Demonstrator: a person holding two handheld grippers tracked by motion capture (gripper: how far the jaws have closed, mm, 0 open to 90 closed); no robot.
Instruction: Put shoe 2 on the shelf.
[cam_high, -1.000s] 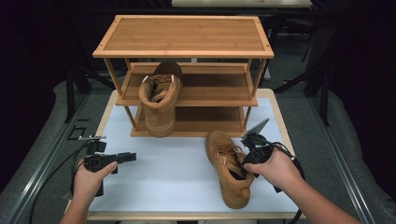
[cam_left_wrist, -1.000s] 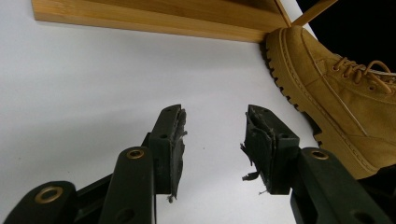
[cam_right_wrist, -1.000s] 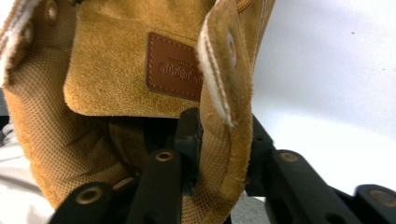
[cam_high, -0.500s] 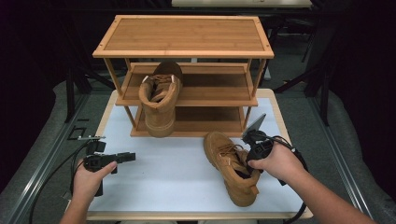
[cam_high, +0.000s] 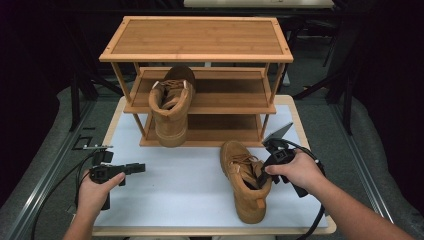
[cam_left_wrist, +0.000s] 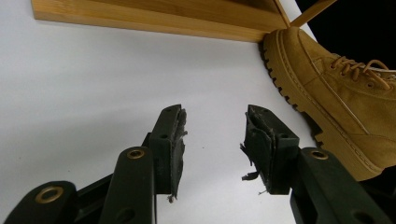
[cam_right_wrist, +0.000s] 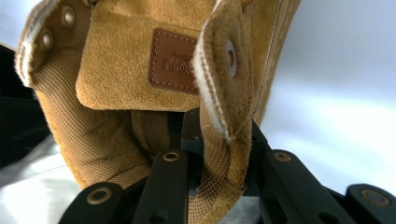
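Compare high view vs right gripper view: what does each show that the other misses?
High view adds: the wooden rack, a second boot at its shelves, and the left hand-held gripper, open and empty by the white tabletop.
Right gripper view adds close detail: the brown tongue label, metal eyelets, mesh lining, and one jaw inside the collar with the other outside.
Shared: the tan boot on the table, with the right hand-held gripper clamped on its collar.

Tan boot (cam_right_wrist: 140, 70), collar edge between black fingers (cam_right_wrist: 173, 182) — clamped, white tabletop (cam_right_wrist: 336, 93)
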